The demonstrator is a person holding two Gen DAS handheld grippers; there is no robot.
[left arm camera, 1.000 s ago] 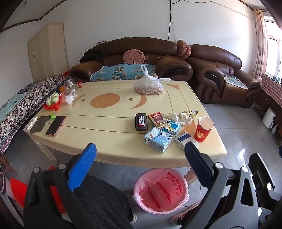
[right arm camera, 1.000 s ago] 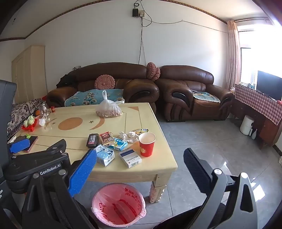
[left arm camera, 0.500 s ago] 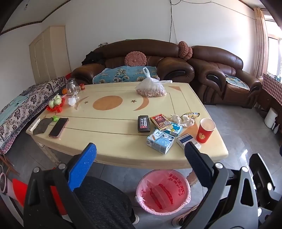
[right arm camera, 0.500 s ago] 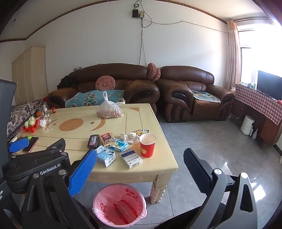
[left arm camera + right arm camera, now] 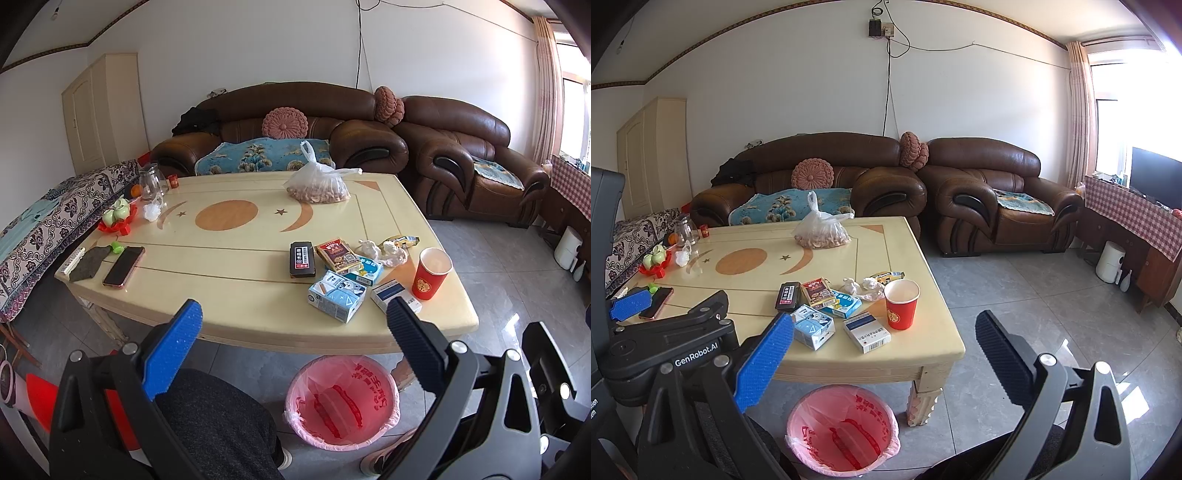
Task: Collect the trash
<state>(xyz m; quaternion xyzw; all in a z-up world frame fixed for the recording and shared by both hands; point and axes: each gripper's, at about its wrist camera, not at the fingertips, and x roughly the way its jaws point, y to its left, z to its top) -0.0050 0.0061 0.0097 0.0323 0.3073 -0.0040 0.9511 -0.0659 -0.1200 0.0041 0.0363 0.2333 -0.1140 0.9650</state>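
Table (image 5: 229,295) is standing wide, glossy cream w/ orange moon inlay, trash sitting bunched at its near-right corner. Bin (image 5: 341,402) w/ pink liner is waiting on the floor under that edge, directly below the pile, looking empty. Both tongs are hanging short of the table, above the bin, nothing in them: L gripper (image 5: 291,325) is gaping wide, R gripper (image 5: 886,341) likewise spread.

Trash is lying ahead and slightly up from both; R is looking nearer to the cup (image 5: 901,303) and the white pack (image 5: 866,332), so prob R is going first. Pack's long axis is running diagonally, near-right to far-left, so jaws need to be crossing its short side.

Cup: red paper, round, upright, light, crushable. Blue carton (image 5: 337,301): cardboard, boxy, lying flat. Tissues (image 5: 384,253): white, crumpled, soft. Wrapper (image 5: 402,240): shiny foil, thin.
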